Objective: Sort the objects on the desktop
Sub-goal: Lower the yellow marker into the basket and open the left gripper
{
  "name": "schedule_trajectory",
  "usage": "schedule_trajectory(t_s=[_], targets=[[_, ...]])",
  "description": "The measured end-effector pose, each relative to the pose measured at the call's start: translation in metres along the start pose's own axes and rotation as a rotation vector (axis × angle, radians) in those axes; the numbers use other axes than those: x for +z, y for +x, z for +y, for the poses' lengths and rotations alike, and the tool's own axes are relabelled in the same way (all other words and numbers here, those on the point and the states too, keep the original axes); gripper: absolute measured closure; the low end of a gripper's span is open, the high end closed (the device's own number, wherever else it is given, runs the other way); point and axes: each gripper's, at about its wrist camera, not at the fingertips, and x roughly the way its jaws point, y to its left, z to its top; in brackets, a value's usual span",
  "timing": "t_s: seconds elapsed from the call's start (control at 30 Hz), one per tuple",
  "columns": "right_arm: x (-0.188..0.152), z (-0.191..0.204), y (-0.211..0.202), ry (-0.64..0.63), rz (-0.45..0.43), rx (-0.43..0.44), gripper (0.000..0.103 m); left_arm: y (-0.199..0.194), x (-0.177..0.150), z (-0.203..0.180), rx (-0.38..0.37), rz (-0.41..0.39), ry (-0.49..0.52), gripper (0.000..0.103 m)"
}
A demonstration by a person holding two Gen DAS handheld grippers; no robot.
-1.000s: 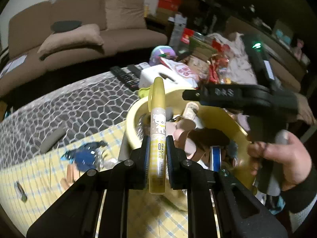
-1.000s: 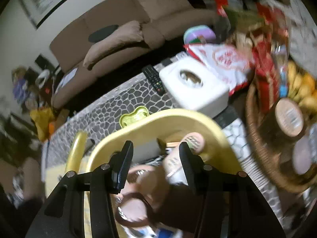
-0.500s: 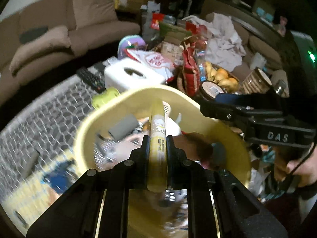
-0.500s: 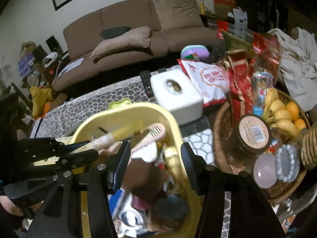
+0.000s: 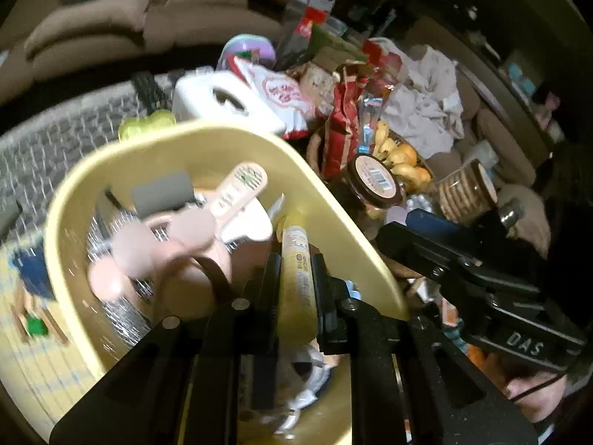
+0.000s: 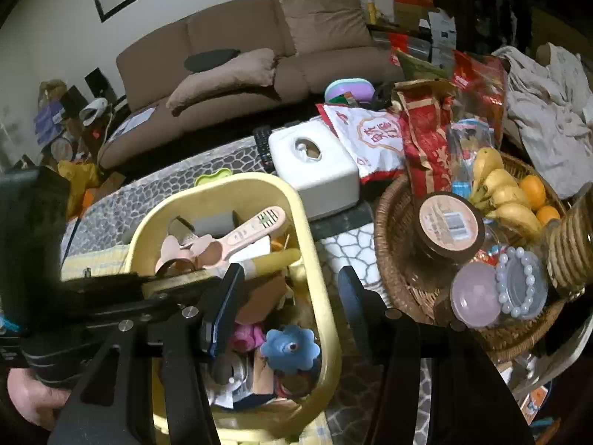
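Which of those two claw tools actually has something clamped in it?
The left gripper: it pinches the yellow pen over the yellow basket. The right gripper gapes empty.

Two black handheld grippers

The left gripper [image 5: 296, 270] has silver screws; the right gripper [image 6: 291, 296] bears white "DAS" lettering and blue pads.

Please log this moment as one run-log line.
left hand-held gripper: shut on yellow pen | over yellow basket | right hand-held gripper: open, empty

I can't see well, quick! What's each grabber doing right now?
Left gripper: closed on the yellow pen, over the yellow basket.
Right gripper: open, holding nothing, above the basket's rim.
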Motion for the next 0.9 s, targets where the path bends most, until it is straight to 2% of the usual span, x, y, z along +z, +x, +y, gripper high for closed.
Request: schedule_trajectory(t_s=[0.17, 0.33, 0.4, 0.47, 0.5, 0.8, 0.87, 0.9], targets=[[-0.007, -0.005, -0.007, -0.001, 0.007, -0.016, 0.045, 0.003, -0.013, -0.010, -0.034, 0.020, 0.003, 0.081], [-0.013, -0.008, -0.011, 0.008, 0.016, -0.025, 0.045, -0.005, -0.026, -0.021, -0.120, 0.046, 0.026, 0.078], [-0.016, -0.010, -0.013, 0.014, 0.018, -0.030, 0.045, -0.010, -0.030, -0.023, -0.142, 0.051, 0.022, 0.074], [-0.019, -0.012, -0.016, 0.021, 0.022, -0.037, 0.045, -0.018, -0.035, -0.025, -0.146, 0.043, 0.020, 0.056], [-0.021, -0.013, -0.016, 0.022, 0.024, -0.041, 0.045, -0.023, -0.038, -0.025, -0.148, 0.037, 0.016, 0.052], [-0.034, 0.000, -0.019, -0.014, 0.048, -0.064, 0.039, -0.071, -0.052, -0.008, -0.050, -0.024, 0.013, 0.042], [-0.036, 0.006, -0.019, -0.028, 0.051, -0.062, 0.037, -0.081, -0.055, -0.002, -0.032, -0.038, 0.011, 0.023], [-0.036, 0.010, -0.019, -0.034, 0.053, -0.061, 0.036, -0.086, -0.057, 0.001, -0.020, -0.047, 0.010, 0.023]])
